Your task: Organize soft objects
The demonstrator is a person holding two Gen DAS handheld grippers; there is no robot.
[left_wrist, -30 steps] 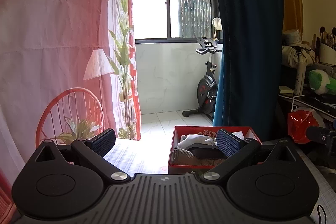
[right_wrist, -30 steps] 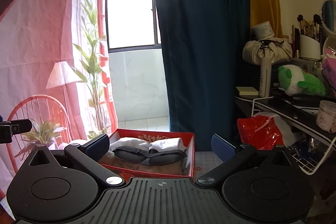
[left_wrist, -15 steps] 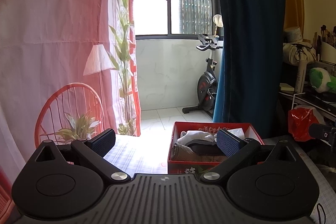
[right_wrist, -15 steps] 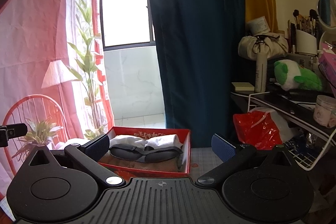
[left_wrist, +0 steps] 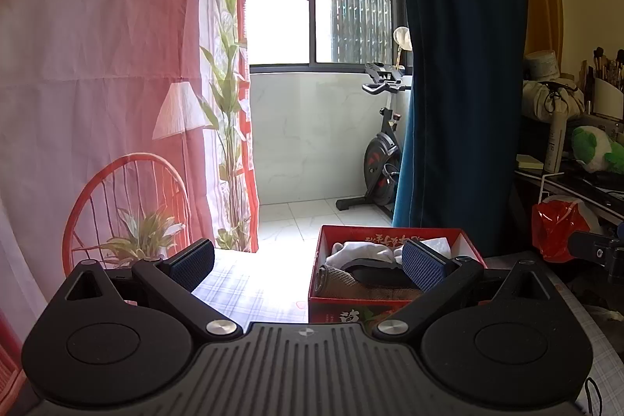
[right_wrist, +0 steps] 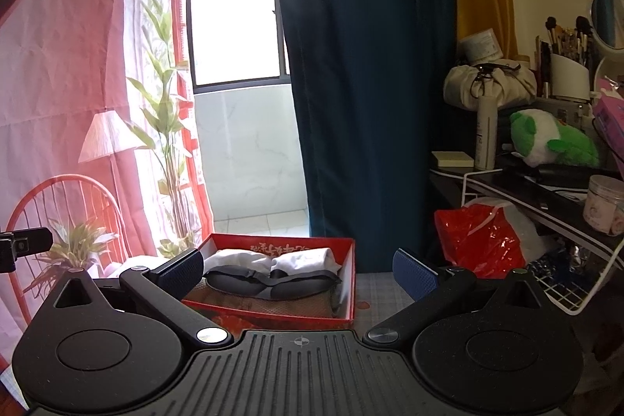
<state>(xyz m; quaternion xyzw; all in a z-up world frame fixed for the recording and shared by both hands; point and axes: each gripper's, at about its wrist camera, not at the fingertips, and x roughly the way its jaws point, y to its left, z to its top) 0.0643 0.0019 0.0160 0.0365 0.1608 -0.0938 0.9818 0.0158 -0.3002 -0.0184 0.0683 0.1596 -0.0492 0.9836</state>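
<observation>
Both the left gripper (left_wrist: 308, 266) and right gripper (right_wrist: 298, 269) are spread wide, holding nothing. A red box (right_wrist: 349, 283) on the table holds white cloths (right_wrist: 269, 258), a black eye mask (right_wrist: 273, 283) and a brown towel (left_wrist: 337, 285).

Glossy red cardboard box (right_wrist: 348, 283), cloth contents

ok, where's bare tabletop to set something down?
Free: checked cloth left of the red box, and the grey strip to its right, before the red bag. Crowded: the box itself and the wire shelf at far right.
</observation>
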